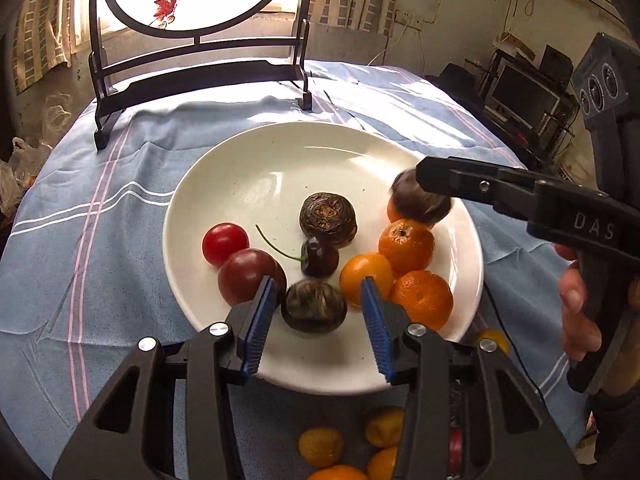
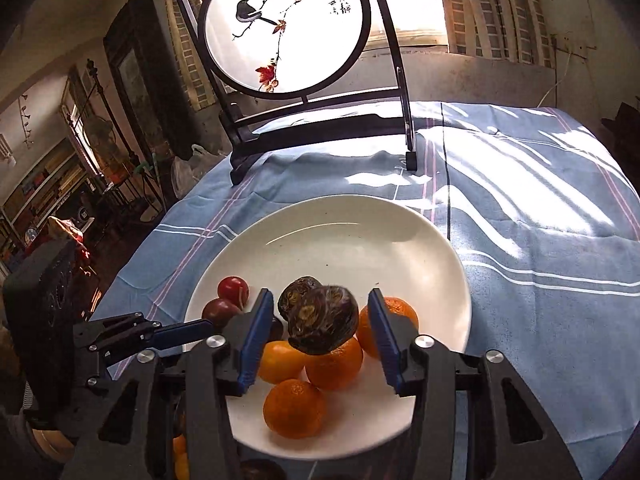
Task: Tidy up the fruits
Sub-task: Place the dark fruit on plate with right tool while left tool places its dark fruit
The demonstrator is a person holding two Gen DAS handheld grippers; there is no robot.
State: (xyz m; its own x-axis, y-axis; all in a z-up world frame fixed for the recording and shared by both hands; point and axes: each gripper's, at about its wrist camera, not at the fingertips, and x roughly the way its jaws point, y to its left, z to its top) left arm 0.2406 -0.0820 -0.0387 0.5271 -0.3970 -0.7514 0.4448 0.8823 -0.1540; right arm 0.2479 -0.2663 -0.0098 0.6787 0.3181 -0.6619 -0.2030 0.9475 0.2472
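- White plate (image 1: 280, 152): sits on a blue striped tablecloth (image 1: 100, 240) and carries all the sorted fruit described below.
- Left gripper (image 1: 319, 304): hovers over the near rim of the plate. Its blue-padded fingers (image 1: 260, 320) are spread wide and grip nothing. A dark water chestnut (image 1: 313, 307) lies on the plate between the fingertips, touching neither pad.
- Right gripper (image 2: 319, 320): hovers over the right part of the plate, above the oranges. Its fingers are spread wide, with clear space on both sides of a blurred brown chestnut (image 2: 323, 320) seen between them. The fingers are not clamped on it. From the left wrist view this fruit (image 1: 418, 202) sits just below the fingertips, over the far mandarin (image 1: 406, 246).
- Plate contents, left side: a red tomato (image 1: 225, 243) with a dark red plum (image 1: 250, 276) touching it on the near side.
- Plate contents, centre: a stemmed cherry (image 1: 319, 258), with a second chestnut (image 1: 328, 220) just beyond it.
- Plate contents, right side: three orange citrus fruits clustered together, touching.
- Beyond the plate: a round painted screen (image 2: 284, 24) on a dark stand, at the far edge of the table.
- Near the plate: several small oranges (image 1: 320, 446) lie below the near rim, partly hidden by the left gripper.
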